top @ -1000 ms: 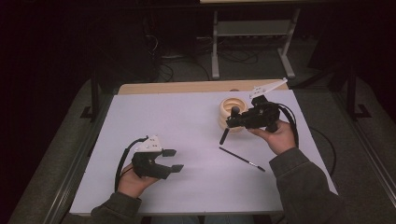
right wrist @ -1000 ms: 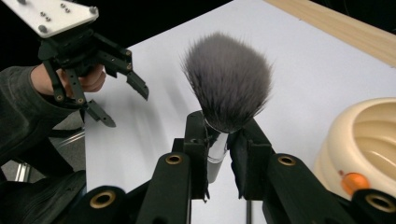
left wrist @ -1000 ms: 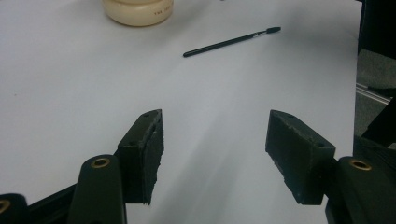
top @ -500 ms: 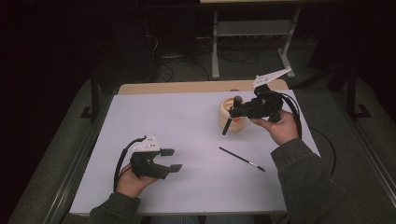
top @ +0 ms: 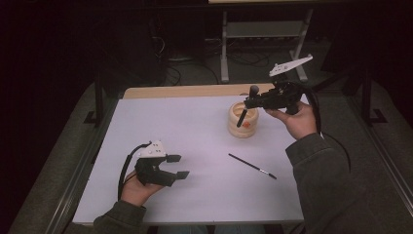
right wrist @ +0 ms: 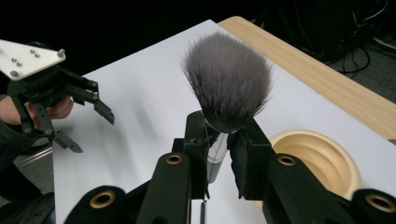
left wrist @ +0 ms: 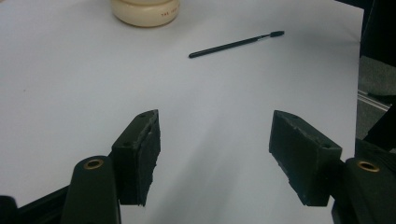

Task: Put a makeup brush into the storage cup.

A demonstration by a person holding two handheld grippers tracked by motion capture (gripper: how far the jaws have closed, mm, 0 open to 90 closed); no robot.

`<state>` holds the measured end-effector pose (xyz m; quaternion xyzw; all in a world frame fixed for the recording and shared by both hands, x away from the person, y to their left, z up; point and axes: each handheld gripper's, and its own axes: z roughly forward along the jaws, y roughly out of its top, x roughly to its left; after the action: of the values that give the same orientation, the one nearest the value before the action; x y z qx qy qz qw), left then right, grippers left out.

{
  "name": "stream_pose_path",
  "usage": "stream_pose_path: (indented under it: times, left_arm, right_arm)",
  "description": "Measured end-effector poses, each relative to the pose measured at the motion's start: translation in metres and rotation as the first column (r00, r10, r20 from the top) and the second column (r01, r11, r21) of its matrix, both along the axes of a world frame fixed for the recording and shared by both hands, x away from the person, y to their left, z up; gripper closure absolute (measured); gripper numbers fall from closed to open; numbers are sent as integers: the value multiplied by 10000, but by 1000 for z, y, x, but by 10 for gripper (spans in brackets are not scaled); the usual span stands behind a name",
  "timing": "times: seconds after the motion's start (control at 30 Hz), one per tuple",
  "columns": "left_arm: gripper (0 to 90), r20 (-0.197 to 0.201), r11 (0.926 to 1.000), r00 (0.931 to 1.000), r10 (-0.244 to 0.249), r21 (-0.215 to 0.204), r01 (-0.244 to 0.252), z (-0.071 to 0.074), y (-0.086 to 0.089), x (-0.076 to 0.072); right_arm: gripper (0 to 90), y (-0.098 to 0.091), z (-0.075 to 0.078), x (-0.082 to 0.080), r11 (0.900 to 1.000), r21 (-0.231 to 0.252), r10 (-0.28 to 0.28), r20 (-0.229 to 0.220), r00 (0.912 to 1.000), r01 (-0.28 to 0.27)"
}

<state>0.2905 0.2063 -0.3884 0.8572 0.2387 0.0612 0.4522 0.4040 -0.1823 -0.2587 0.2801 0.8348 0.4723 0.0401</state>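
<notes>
brush (right wrist: 227, 84) between right gripper (right wrist: 219, 140) jaws

The lower handle of the grey-bristled fluffy brush (right wrist: 227, 81) is hidden between black jaws; the round cream wooden holder (left wrist: 145, 10) is cropped by the frame's upper edge.

Matt white sheet (top: 195, 131) over pale wood table edge (top: 185, 91). Glossy cream holder (top: 242, 120), smooth. Brush (right wrist: 227, 84): soft grey bristles, shiny metal ferrule. Rough matt black pads (left wrist: 147, 154), brass-coloured rivets. Slim black brush (left wrist: 233, 44), slightly glossy.
</notes>
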Motion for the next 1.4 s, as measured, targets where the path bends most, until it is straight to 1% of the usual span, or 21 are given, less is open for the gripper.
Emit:
stream_pose_path:
  times: [0.07, 0.1, 0.13, 0.23, 0.33, 0.37, 0.4, 0.43, 0.47, 0.5, 0.53, 0.6, 0.67, 0.73, 0.8, 0.93, 1.03, 1.1, 1.27, 1.4]
  left_arm:
    - [332, 23, 10000, 10000, -21, 5, 21, 0, 0, 0]
    - [331, 41, 10000, 10000, -34, 19, 34, 0, 0, 0]
    - [331, -13, 10000, 10000, 35, -45, -35, 1, 0, -1]
    - [329, 36, 10000, 10000, 17, -68, -17, 1, 1, 0]
    - [328, 25, 10000, 10000, 45, -58, -45, 1, 0, -1]
    - [327, 33, 10000, 10000, 37, -50, -37, 1, 0, -1]
    - [327, 92, 10000, 10000, -36, 52, 36, 2, 1, 0]
    - [327, 104, 10000, 9999, -55, 58, 54, 2, 1, 0]
    - [327, 104, 10000, 9999, -55, 58, 54, 2, 1, 0]
    - [326, 121, 10000, 9999, -58, 32, 57, 2, 2, 0]
    - [326, 38, 10000, 10000, -53, 23, 53, 2, 2, 0]
    - [325, 36, 10000, 10000, -38, -32, 38, 1, 1, 0]
    - [325, 111, 10000, 9999, -65, -63, 66, 2, 2, 0]
    - [323, 78, 9999, 10000, -29, -106, 30, 2, 2, 0]
    - [323, 64, 10000, 10000, -33, -59, 34, 3, 3, 0]
    - [321, 54, 10000, 10000, -19, -83, 20, 3, 3, -1]
    - [319, 32, 9998, 10000, 21, -189, -21, 3, 2, -1]
    - [319, 35, 9998, 10000, 15, -173, -14, 3, 2, -1]
    - [317, 68, 9999, 10000, -24, -136, 25, 3, 3, 0]
    - [315, 62, 9999, 10000, -30, -159, 31, 3, 3, -1]
  right_arm:
    - [760, -1, 1, 1, 10000, -24, -8, 51, 10000, 8]
    - [760, -2, 5, 2, 9999, 4, -127, 69, 9999, 127]
    - [760, -3, 7, 3, 9999, -8, -135, 179, 9997, 135]
    - [760, -4, 12, 5, 9995, 61, -297, 216, 9993, 296]
    - [759, -4, 15, 9, 9993, -22, -379, 230, 9990, 379]
    - [760, -5, 18, 13, 9988, -29, -485, 283, 9984, 486]
    - [760, -6, 19, 14, 9985, -24, -540, 242, 9982, 541]
    - [760, -7, 20, 16, 9982, -16, -602, 257, 9979, 602]
    - [760, -7, 20, 16, 9982, -16, -602, 257, 9979, 602]
    - [760, -9, 21, 20, 9969, -1, -787, 229, 9966, 787]
    - [759, -10, 21, 22, 9959, -24, -906, 240, 9956, 907]
    - [760, -11, 22, 25, 9946, 2, -1038, 181, 9944, 1038]
    - [760, -12, 22, 28, 9932, -45, -1161, 136, 9931, 1162]
    - [760, -13, 21, 31, 9921, -43, -1257, 112, 9920, 1258]
    - [760, -13, 21, 34, 9909, -87, -1341, 103, 9909, 1342]
    - [759, -14, 19, 39, 9878, -79, -1555, -78, 9878, 1555]
    - [760, -14, 15, 43, 9865, -137, -1635, -162, 9864, 1632]
    - [759, -14, 12, 46, 9852, -211, -1708, -208, 9851, 1703]
    - [759, -14, 7, 52, 9827, -239, -1844, -390, 9821, 1835]
    - [759, -12, 3, 56, 9814, -259, -1914, -454, 9805, 1904]
